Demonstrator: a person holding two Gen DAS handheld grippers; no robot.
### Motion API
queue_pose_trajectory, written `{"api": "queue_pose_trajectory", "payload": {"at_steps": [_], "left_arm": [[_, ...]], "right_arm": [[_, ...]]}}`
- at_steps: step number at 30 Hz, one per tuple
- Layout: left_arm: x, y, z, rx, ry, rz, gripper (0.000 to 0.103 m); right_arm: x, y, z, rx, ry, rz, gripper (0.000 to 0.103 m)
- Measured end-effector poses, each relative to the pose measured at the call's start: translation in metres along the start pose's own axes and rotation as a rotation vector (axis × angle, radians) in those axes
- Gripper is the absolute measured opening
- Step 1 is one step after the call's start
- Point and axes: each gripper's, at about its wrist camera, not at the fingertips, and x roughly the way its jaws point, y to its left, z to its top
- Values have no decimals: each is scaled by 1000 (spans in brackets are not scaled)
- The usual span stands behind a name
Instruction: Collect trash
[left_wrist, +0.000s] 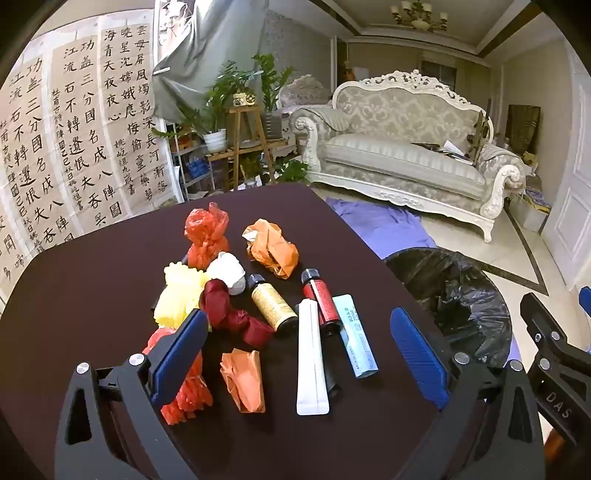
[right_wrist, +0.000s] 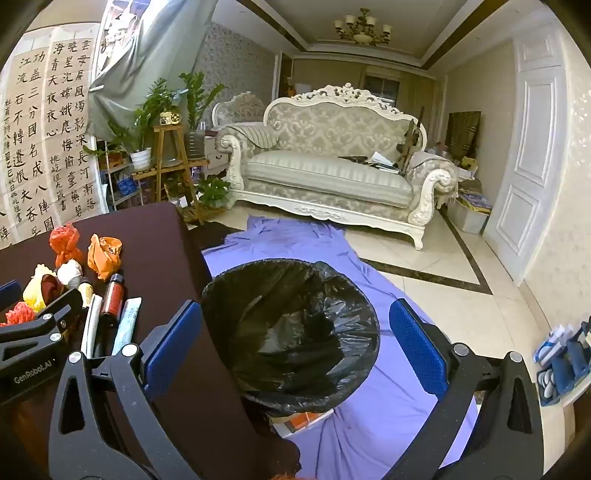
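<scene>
A heap of trash lies on the dark table (left_wrist: 92, 295): crumpled orange bags (left_wrist: 271, 249), a red bag (left_wrist: 205, 236), a maroon wad (left_wrist: 231, 314), yellow wrapping (left_wrist: 181, 295), two small bottles (left_wrist: 273, 302), a white tube (left_wrist: 312, 360) and a light blue tube (left_wrist: 354, 336). My left gripper (left_wrist: 301, 325) hovers open above the tubes, holding nothing. My right gripper (right_wrist: 295, 319) is open over the black-lined trash bin (right_wrist: 291, 321) beside the table, empty too. The trash (right_wrist: 99, 258) also shows at the left of the right wrist view.
The bin (left_wrist: 454, 295) stands on a purple cloth (right_wrist: 295, 240) spread on the tiled floor, right of the table edge. A white sofa (right_wrist: 332, 166), plant stand (right_wrist: 170, 162) and calligraphy sheets (left_wrist: 74, 129) fill the background. A blue organiser (right_wrist: 565, 362) sits far right.
</scene>
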Motion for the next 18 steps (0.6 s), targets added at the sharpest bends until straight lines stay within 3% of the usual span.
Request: {"api": "queue_pose_trajectory", "payload": {"at_steps": [18], "left_arm": [[3, 3, -4, -8, 21, -10, 96]], "right_arm": [[2, -4, -2, -2, 5, -9, 99]]}}
